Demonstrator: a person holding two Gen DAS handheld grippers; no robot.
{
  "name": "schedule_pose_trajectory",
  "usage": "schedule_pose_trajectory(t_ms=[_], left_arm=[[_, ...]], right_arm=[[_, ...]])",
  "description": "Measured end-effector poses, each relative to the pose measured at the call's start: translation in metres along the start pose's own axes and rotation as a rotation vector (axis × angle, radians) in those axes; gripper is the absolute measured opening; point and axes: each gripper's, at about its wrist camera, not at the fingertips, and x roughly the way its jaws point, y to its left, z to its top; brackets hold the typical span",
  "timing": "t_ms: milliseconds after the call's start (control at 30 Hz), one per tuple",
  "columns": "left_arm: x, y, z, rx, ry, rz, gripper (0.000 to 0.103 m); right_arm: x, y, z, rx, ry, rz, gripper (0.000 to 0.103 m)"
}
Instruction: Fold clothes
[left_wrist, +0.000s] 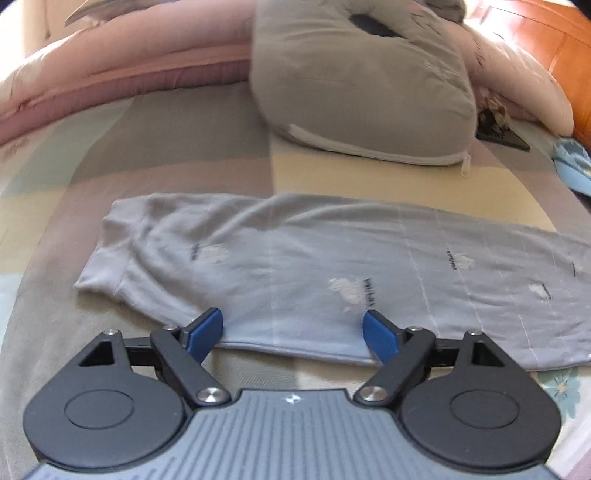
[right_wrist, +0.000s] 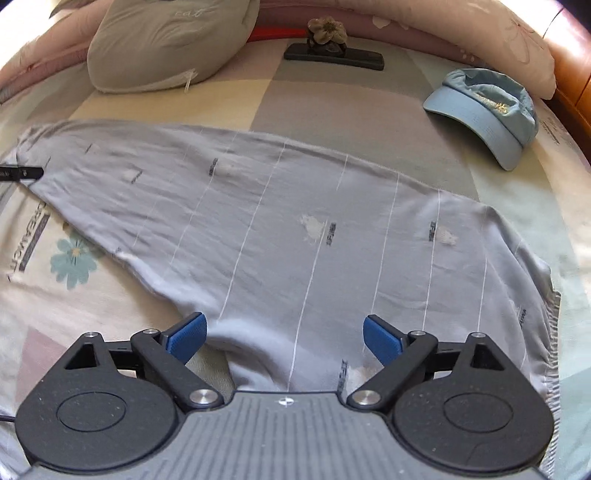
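Observation:
Light grey trousers with thin white stripes and small prints lie flat across a bed, folded leg on leg. In the left wrist view the cuffed leg ends are at the left. My left gripper hovers open over the trousers' near edge, with nothing pinched between its blue pads. In the right wrist view the trousers widen toward the waistband at the right. My right gripper stands wide open above the crotch area, its pads apart and free of the cloth.
A grey pillow and pink bedding lie at the back of the bed. A light blue cap rests at the right, a dark flat object with a flower ornament behind. The patterned sheet surrounds the trousers.

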Motion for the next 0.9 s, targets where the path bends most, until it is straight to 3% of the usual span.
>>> schedule_pose_trajectory(t_ms=[133, 267, 333, 367, 500, 567, 733, 800, 867, 900], left_arm=[[-0.007, 0.021, 0.02, -0.059, -0.058, -0.015, 0.082], [0.011, 0.04, 0.039, -0.109, -0.086, -0.081, 0.083], [0.026, 0.051, 0.039, -0.144, -0.052, -0.036, 0.083], [0.031, 0.057, 0.037, -0.157, -0.047, 0.015, 0.076], [0.025, 0.061, 0.04, -0.218, -0.082, 0.043, 0.075], [0.021, 0.045, 0.047, -0.156, -0.087, 0.081, 0.075], [0.027, 0.005, 0.063, -0.015, -0.092, -0.028, 0.081], [0.041, 0.0, 0.064, -0.014, -0.064, 0.012, 0.081], [0.053, 0.005, 0.065, -0.067, -0.038, 0.123, 0.091], [0.052, 0.009, 0.067, -0.121, -0.042, 0.167, 0.09]], right_arm=[[0.0, -0.007, -0.003, 0.017, -0.005, -0.013, 0.096], [0.003, -0.016, 0.003, 0.041, -0.015, -0.018, 0.097], [0.004, -0.018, 0.006, 0.039, -0.02, -0.022, 0.097], [0.005, -0.02, 0.006, 0.039, -0.024, -0.028, 0.097], [0.011, -0.032, 0.003, 0.063, -0.024, -0.059, 0.098], [0.017, -0.04, 0.0, 0.094, -0.004, -0.064, 0.098], [0.023, -0.043, -0.001, 0.106, -0.012, -0.06, 0.103], [0.025, -0.041, -0.001, 0.096, -0.017, -0.066, 0.103], [0.024, -0.043, -0.002, 0.095, -0.026, -0.06, 0.103], [0.022, -0.044, -0.003, 0.097, -0.031, -0.055, 0.103]])
